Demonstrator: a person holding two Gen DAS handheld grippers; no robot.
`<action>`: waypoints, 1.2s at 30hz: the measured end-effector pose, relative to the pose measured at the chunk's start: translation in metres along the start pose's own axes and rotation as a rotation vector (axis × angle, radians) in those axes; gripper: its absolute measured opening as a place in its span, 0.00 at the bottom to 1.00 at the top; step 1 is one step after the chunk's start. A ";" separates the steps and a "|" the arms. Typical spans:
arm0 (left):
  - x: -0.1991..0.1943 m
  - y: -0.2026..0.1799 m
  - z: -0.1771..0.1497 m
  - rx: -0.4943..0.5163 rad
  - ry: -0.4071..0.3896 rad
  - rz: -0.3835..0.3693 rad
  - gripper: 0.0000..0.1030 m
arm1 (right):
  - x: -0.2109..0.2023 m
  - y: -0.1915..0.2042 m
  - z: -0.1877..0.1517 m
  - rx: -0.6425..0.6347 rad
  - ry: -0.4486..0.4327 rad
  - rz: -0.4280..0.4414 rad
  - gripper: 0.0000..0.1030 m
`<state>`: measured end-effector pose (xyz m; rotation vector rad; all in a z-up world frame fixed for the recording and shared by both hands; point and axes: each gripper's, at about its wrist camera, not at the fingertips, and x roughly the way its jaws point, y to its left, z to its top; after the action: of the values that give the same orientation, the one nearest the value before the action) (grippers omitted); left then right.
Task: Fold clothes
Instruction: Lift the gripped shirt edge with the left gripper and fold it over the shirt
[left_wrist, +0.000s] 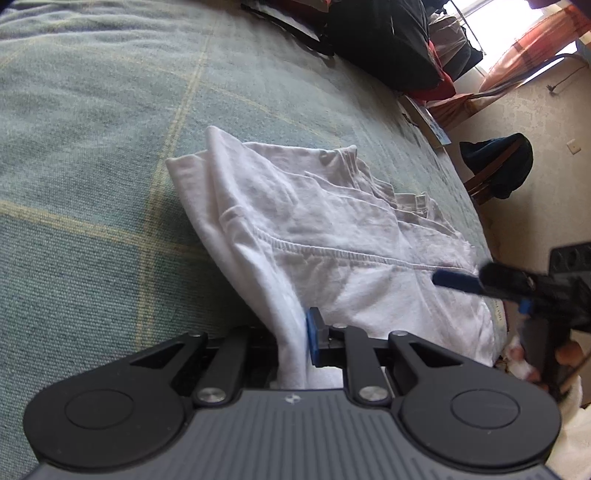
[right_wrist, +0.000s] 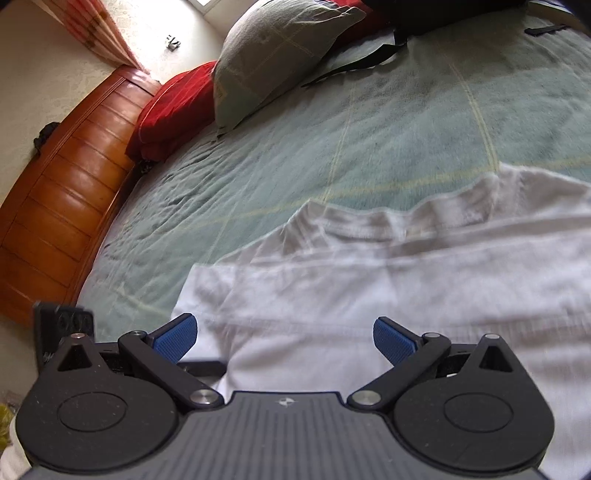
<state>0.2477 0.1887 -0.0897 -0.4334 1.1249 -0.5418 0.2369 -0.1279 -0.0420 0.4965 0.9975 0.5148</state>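
A white garment (left_wrist: 332, 236) lies partly folded on the green checked bedspread (left_wrist: 92, 147). My left gripper (left_wrist: 295, 343) is shut on a bunched edge of it, and the cloth rises in a fold from the jaws. Only the right blue pad (left_wrist: 314, 341) shows; the other is hidden by cloth. In the right wrist view the same white garment (right_wrist: 388, 280) spreads under my right gripper (right_wrist: 282, 338), which stands open with its blue pads (right_wrist: 173, 338) wide apart above the cloth. The right gripper (left_wrist: 458, 280) also shows at the right edge of the left wrist view.
A grey-green pillow (right_wrist: 273, 59) and a red pillow (right_wrist: 173, 110) lie at the bed's head by a wooden headboard (right_wrist: 62, 199). A dark bag (left_wrist: 384, 40) sits at the far edge of the bed. A chair with dark clothing (left_wrist: 498, 166) stands on the floor beside the bed.
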 end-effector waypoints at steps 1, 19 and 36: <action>0.000 -0.002 -0.001 0.008 -0.004 0.013 0.16 | -0.005 0.002 -0.007 0.003 0.005 -0.001 1.00; 0.001 -0.031 -0.012 0.072 -0.079 0.168 0.16 | -0.027 0.013 -0.077 0.044 0.017 -0.038 1.00; -0.007 -0.041 -0.011 0.043 -0.066 0.212 0.11 | -0.045 -0.005 -0.078 0.093 0.045 0.074 1.00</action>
<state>0.2277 0.1605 -0.0647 -0.2884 1.0783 -0.3628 0.1488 -0.1472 -0.0507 0.6092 1.0526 0.5489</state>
